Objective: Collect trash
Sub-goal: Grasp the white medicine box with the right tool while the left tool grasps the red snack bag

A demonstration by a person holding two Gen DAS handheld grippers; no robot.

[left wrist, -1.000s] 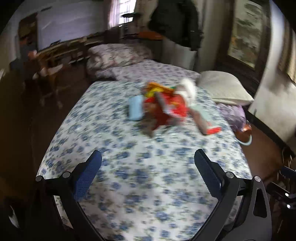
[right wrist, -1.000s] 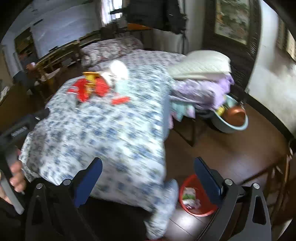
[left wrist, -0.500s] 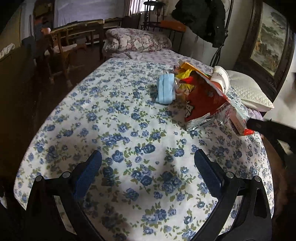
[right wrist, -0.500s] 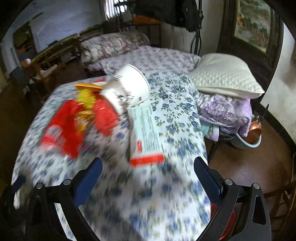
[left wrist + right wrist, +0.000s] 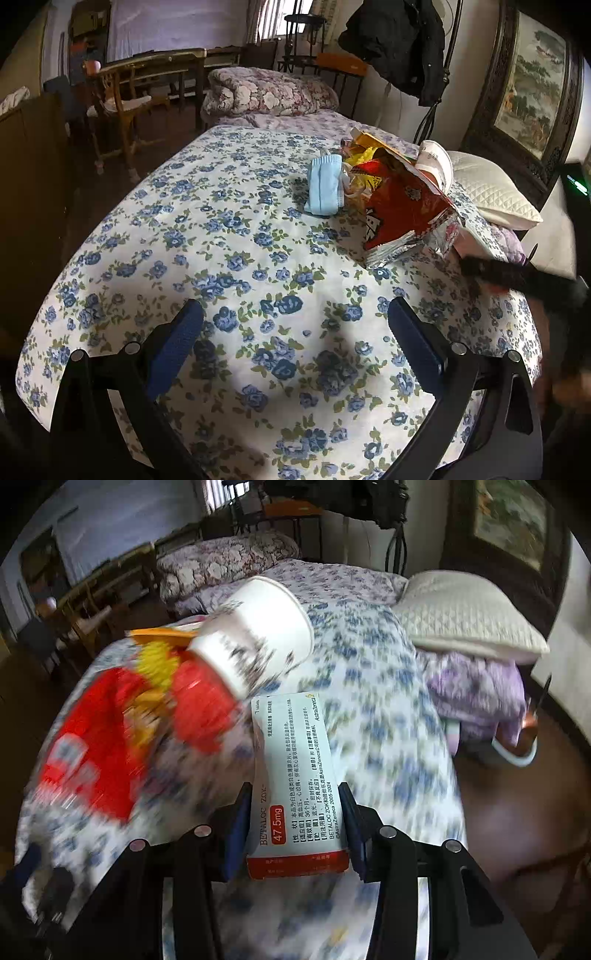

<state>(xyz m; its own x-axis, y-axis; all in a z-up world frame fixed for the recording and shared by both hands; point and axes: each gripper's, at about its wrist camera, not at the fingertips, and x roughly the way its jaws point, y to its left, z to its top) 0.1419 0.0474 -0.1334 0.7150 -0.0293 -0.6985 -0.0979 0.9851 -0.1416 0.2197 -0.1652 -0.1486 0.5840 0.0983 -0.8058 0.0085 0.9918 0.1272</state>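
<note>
Bedroom w/ a bed (image 5: 229,258) under a white sheet w/ blue flowers. On it sits a trash pile: a red chip bag (image 5: 402,214), torn open & shiny inside, a blue face mask (image 5: 324,189) just beside it, & a white paper cup (image 5: 255,635) on its side. Right gripper (image 5: 295,823) squeezes a white medicine box (image 5: 295,786) w/ a red end, held above the sheet. Left gripper (image 5: 295,332) hangs over the sheet, fingers wide apart, holding nothing.
</note>
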